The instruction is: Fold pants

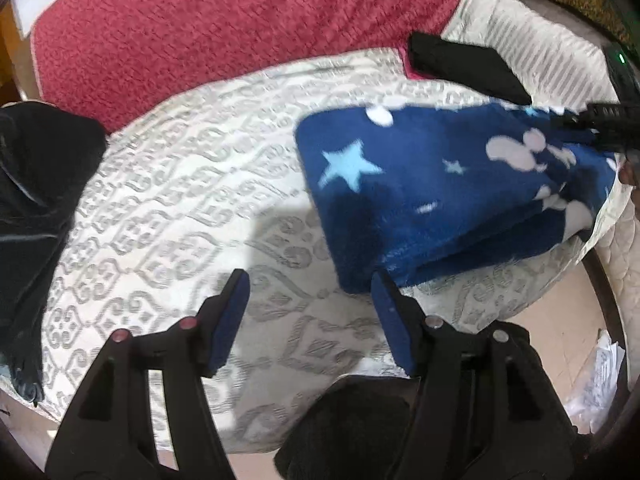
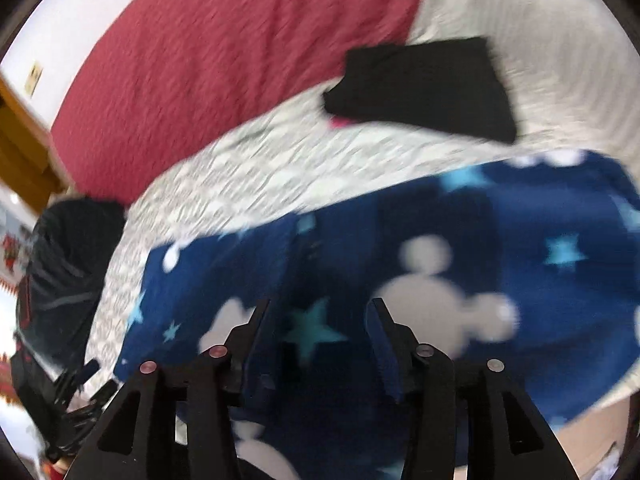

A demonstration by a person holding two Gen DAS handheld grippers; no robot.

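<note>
Pants (image 1: 440, 200) lie folded beside left gripper (image 1: 312, 292), beneath right gripper (image 2: 320, 312); fingers of both apart, empty.

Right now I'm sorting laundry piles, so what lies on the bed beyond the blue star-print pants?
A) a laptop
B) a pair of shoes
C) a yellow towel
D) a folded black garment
D: a folded black garment lies on the patterned bedspread beyond the blue star-print pants.

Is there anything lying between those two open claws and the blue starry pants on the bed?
Nothing visible. The left gripper sits over bare bedspread beside the blue pants; the right gripper hovers directly above them, open. The folded black garment lies behind.
</note>
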